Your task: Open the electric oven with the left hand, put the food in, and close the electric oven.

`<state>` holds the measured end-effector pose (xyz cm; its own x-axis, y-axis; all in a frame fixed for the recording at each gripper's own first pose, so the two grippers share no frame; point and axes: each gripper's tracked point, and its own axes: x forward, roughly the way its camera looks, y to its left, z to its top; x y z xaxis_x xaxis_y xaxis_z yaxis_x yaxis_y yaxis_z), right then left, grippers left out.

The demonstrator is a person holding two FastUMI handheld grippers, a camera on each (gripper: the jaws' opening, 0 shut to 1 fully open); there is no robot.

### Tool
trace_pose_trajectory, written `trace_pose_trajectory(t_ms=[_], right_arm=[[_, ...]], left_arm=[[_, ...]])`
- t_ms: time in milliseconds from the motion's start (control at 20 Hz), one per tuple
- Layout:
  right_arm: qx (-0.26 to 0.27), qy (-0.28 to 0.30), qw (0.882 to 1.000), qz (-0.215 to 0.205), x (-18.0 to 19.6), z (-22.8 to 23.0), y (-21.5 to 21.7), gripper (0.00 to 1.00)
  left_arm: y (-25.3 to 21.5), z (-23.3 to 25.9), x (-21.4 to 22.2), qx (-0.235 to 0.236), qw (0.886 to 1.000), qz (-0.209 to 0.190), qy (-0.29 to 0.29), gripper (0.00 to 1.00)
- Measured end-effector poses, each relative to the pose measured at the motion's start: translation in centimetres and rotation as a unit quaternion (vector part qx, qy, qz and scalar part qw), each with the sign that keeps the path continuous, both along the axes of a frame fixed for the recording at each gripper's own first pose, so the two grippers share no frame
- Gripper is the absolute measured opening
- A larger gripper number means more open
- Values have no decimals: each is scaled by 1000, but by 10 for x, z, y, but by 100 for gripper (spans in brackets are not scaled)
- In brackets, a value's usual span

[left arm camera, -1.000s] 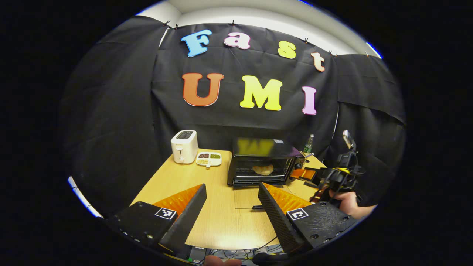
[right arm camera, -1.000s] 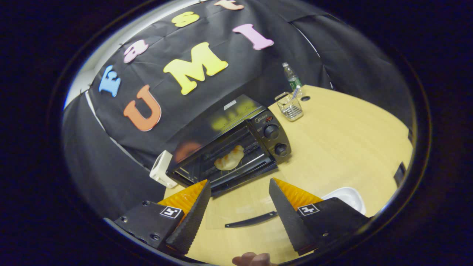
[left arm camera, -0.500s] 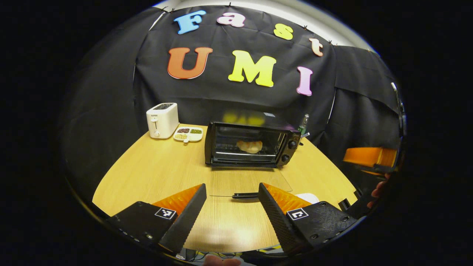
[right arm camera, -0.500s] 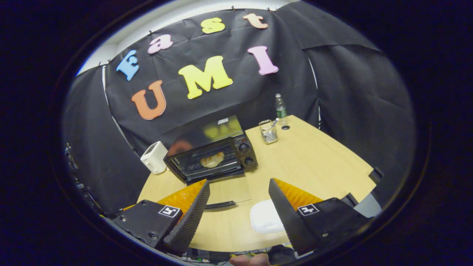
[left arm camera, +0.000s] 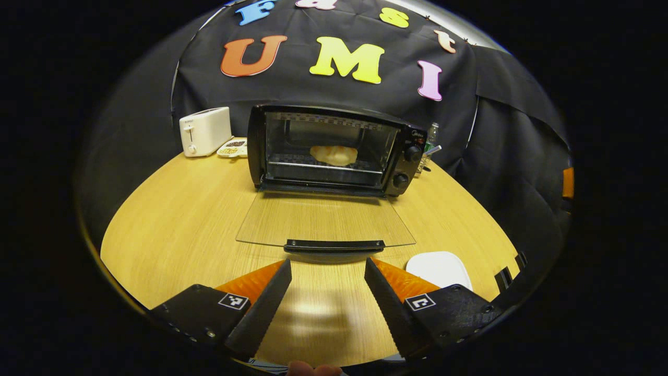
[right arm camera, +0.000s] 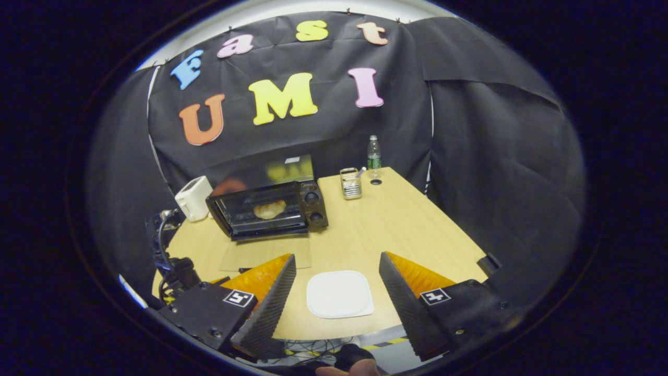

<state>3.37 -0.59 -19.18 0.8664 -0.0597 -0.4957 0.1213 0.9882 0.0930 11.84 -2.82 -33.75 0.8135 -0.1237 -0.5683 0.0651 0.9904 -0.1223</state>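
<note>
Wood-grain table [left arm camera: 182, 209], boxy black oven [left arm camera: 329, 151], flat glass door [left arm camera: 323, 222] down, both tools agape.

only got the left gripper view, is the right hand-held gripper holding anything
Observer: No. The right hand-held gripper is open, with nothing between its fingers.
Operator: whats in front of it
Observer: The white plate, bare, lies just ahead of its fingertips in the right gripper view.
Operator: anything past the oven's knob side, i cant make it out
Observer: A wire holder stands on the table beside the bottle, apart from the oven.
</note>
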Motion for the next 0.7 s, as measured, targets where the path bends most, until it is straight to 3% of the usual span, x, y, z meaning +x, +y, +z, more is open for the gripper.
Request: trace_pose_trajectory(t_ms=[700], right_arm=[[-1, 31, 999, -11, 15, -10, -25, 97]], left_arm=[[-16, -60, 27, 37, 997, 7, 71, 93]])
